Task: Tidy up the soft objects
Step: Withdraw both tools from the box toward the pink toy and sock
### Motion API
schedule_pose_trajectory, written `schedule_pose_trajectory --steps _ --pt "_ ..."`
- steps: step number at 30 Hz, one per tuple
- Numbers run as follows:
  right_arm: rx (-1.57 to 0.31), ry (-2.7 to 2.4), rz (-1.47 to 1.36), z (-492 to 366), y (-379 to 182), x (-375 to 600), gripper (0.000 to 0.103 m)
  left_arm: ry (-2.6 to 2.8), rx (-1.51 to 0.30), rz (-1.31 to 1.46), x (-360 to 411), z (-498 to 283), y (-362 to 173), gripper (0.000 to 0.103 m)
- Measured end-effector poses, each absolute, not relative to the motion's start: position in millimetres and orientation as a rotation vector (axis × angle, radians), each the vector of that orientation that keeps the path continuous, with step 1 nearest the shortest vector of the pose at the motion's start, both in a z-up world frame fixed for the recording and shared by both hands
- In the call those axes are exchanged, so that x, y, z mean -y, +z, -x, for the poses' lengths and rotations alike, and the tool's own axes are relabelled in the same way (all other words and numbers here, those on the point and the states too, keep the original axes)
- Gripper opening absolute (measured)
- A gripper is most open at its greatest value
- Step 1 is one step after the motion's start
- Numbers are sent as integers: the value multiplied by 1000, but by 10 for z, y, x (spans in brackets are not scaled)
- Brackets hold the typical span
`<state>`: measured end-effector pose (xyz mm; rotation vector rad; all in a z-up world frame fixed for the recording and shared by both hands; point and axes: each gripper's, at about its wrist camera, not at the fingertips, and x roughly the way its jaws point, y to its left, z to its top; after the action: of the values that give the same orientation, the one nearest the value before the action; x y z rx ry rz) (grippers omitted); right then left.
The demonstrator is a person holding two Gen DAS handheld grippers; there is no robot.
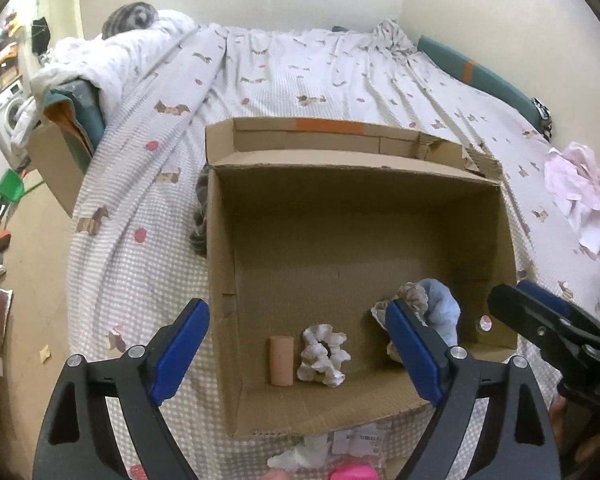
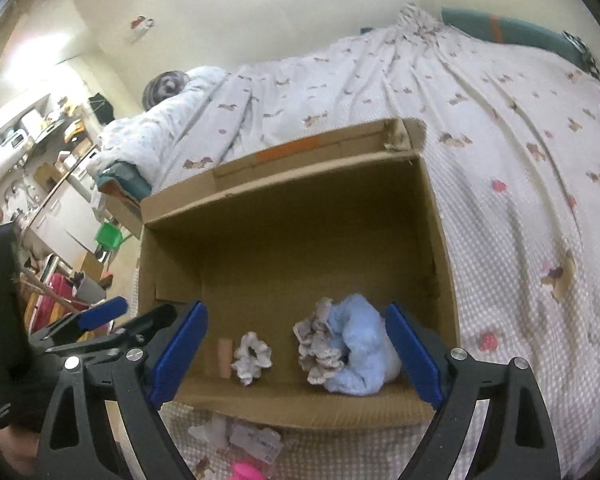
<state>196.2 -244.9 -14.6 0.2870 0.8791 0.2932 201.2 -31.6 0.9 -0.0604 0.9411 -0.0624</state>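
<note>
An open cardboard box (image 1: 220, 264) (image 2: 440, 240) lies on the bed. Inside near its front wall are a white scrunchie (image 1: 323, 356) (image 2: 252, 357), a small tan roll (image 1: 281, 360) (image 2: 225, 357), a beige patterned scrunchie (image 1: 410, 298) (image 2: 318, 346) and a light blue fluffy scrunchie (image 1: 444, 312) (image 2: 364, 348). My left gripper (image 1: 296, 352) is open and empty over the box's front edge. My right gripper (image 2: 296, 356) is open and empty above the blue and beige scrunchies; it also shows in the left wrist view (image 1: 552, 320).
The bed has a checked sheet with dog prints (image 1: 280, 68). A pink cloth (image 1: 580, 200) lies at the right. A white item (image 1: 300, 456), a label packet (image 2: 256, 442) and a pink object (image 1: 352, 472) lie in front of the box. A grey fabric (image 1: 200, 216) lies left of the box.
</note>
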Motion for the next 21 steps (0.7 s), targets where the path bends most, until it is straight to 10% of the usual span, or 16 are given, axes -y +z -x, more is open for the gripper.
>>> schedule_pose_trajectory --steps 21 --pt "-911 250 -241 -1329 -15 2530 102 -16 -884 56 143 -1274 252 99"
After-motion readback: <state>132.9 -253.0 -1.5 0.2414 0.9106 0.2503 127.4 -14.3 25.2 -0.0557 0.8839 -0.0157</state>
